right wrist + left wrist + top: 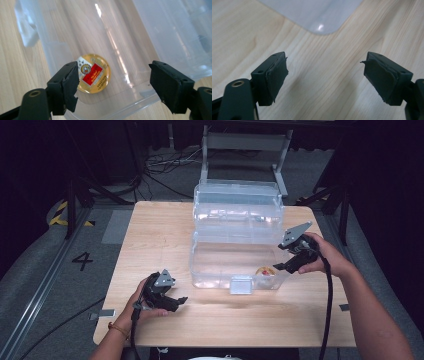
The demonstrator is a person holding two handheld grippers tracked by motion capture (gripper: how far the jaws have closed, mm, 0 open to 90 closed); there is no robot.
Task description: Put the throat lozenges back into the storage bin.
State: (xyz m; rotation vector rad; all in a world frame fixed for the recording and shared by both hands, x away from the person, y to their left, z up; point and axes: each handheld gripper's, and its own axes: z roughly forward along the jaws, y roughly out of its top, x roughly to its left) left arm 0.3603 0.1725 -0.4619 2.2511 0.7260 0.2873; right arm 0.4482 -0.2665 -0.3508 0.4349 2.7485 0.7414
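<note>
A clear plastic storage box (235, 235) stands on the wooden table (150, 235) with its lid raised at the back. On its floor near the front right corner lies a round gold tin with a red label (265, 271) (93, 73). My right gripper (281, 266) (113, 86) hovers at the box's right front corner, above the tin, its jaws open and empty. At the front left of the table, my left gripper (179, 303) (325, 77) sits low over bare wood, its jaws wide apart with nothing between them. A rounded corner of the box (322, 17) lies ahead of it.
The box's white front latch (241, 284) hangs at its front wall. Beyond the table stand a grey metal frame (245, 145), loose cables on the floor, and dark stands at both sides. A cable trails from each gripper.
</note>
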